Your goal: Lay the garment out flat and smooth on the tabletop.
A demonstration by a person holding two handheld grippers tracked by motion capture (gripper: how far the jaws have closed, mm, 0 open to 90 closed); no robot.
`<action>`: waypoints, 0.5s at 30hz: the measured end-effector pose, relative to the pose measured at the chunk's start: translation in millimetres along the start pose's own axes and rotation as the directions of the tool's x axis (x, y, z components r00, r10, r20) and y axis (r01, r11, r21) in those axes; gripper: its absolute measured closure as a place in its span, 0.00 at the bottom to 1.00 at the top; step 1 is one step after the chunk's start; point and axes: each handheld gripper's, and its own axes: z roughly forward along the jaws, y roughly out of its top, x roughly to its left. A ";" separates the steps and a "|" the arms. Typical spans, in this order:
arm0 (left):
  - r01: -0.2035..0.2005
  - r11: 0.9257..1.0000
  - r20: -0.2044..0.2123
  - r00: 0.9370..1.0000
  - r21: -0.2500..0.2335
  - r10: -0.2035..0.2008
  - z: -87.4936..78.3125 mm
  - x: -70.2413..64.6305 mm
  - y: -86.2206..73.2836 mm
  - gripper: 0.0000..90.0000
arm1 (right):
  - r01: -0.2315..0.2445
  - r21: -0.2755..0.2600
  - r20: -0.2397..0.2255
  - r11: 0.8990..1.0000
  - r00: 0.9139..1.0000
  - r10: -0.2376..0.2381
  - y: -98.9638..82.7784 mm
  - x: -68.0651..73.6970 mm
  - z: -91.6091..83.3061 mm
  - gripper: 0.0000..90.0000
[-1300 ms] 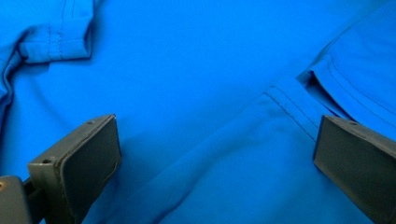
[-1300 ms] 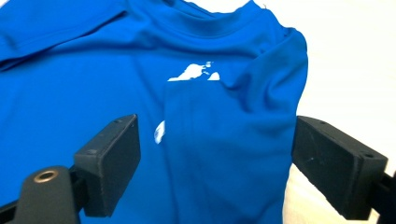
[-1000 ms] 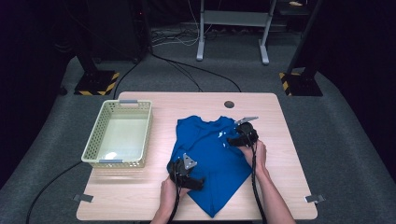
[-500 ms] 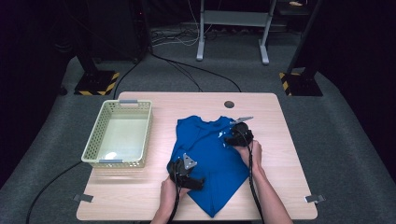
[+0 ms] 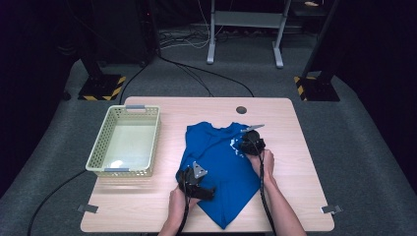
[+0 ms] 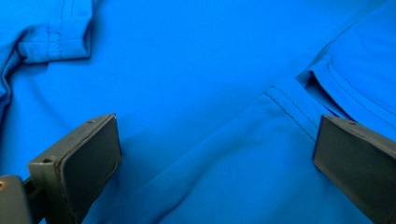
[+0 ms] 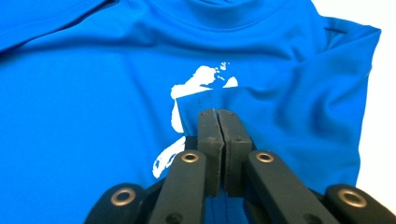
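A blue T-shirt (image 5: 222,169) with a white print (image 7: 198,80) lies spread on the wooden table (image 5: 300,196), collar toward the far edge. My right gripper (image 5: 243,145) rests on its right side by the print. Its jaws have just been closing and now stand together in the right gripper view (image 7: 217,115), pinching a stitched fold of the shirt (image 7: 280,107) over the print. My left gripper (image 5: 204,189) sits on the shirt's lower left part. In the left gripper view (image 6: 215,154) its jaws stand wide apart over flat blue cloth (image 6: 187,70), with a hem running between them.
A pale yellow lattice basket (image 5: 98,153) stands on the table's left side. A round cable hole (image 5: 241,109) lies near the far edge. Cables trail from both grippers toward the near edge. Stand legs and floor cables lie beyond the table.
My right gripper has shifted slightly left over the shirt toward the print, its grey plate tilting. The left gripper and the shirt's outline look the same.
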 end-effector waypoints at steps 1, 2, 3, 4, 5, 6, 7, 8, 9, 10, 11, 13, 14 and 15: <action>0.000 1.000 0.000 1.000 0.000 0.000 0.0 -0.1 0.0 0.01 | 0.004 -0.002 0.003 1.000 1.000 -0.004 -0.2 -0.2 -1.3 1.00; 0.000 1.000 0.000 1.000 0.000 0.000 0.0 0.0 0.0 0.01 | 0.006 -0.009 0.004 1.000 1.000 -0.006 -0.2 -0.5 -2.5 1.00; 0.000 1.000 0.000 1.000 0.000 0.000 0.0 0.0 0.0 0.01 | 0.006 -0.013 0.005 1.000 1.000 -0.006 -0.1 -1.2 -3.8 1.00; 0.000 1.000 0.000 1.000 0.000 0.000 0.0 0.0 0.0 0.01 | 0.005 -0.018 0.004 1.000 1.000 -0.005 0.3 -2.3 -5.0 1.00; 0.000 1.000 0.000 1.000 0.000 0.000 0.0 0.0 0.0 0.01 | 0.005 -0.018 0.004 1.000 1.000 -0.005 0.3 -2.3 -5.0 1.00; 0.000 1.000 0.000 1.000 0.000 0.000 0.0 0.0 0.0 0.01 | 0.001 -0.021 0.005 1.000 1.000 -0.001 0.7 -2.9 -6.0 1.00; 0.000 1.000 0.000 1.000 0.000 0.000 0.0 0.1 0.0 0.01 | -0.001 -0.032 0.009 0.999 1.000 0.002 2.0 -4.5 -9.4 1.00; 0.000 1.000 0.000 1.000 0.000 0.000 0.0 0.0 0.0 0.01 | -0.002 -0.040 0.011 0.999 1.000 0.002 2.8 -5.3 -12.0 1.00; -0.001 1.000 0.000 1.000 0.000 0.001 0.0 0.0 0.0 0.01 | -0.002 -0.045 0.013 0.999 1.000 0.002 3.5 -5.8 -14.1 1.00; -0.001 1.000 0.000 1.000 0.000 0.001 0.0 0.0 0.0 0.01 | 0.002 -0.050 0.016 0.999 1.000 -0.002 4.0 -6.4 -15.5 1.00; -0.001 1.000 0.000 1.000 0.000 0.001 0.0 0.0 0.0 0.01 | 0.002 -0.055 0.018 0.999 1.000 -0.001 4.7 -7.4 -17.5 1.00; 0.000 1.000 0.000 1.000 0.000 0.000 0.0 0.0 0.0 0.01 | -0.005 -0.065 0.018 0.998 1.000 0.007 5.8 -9.9 -21.5 1.00; 0.000 1.000 0.000 1.000 0.000 0.000 0.0 0.1 0.0 0.01 | -0.005 -0.068 0.021 0.998 1.000 0.006 6.6 -11.0 -22.8 1.00; 0.000 1.000 0.000 1.000 0.000 0.000 0.0 0.0 0.0 0.01 | -0.006 -0.069 0.021 0.998 1.000 0.007 7.0 -11.9 -23.9 1.00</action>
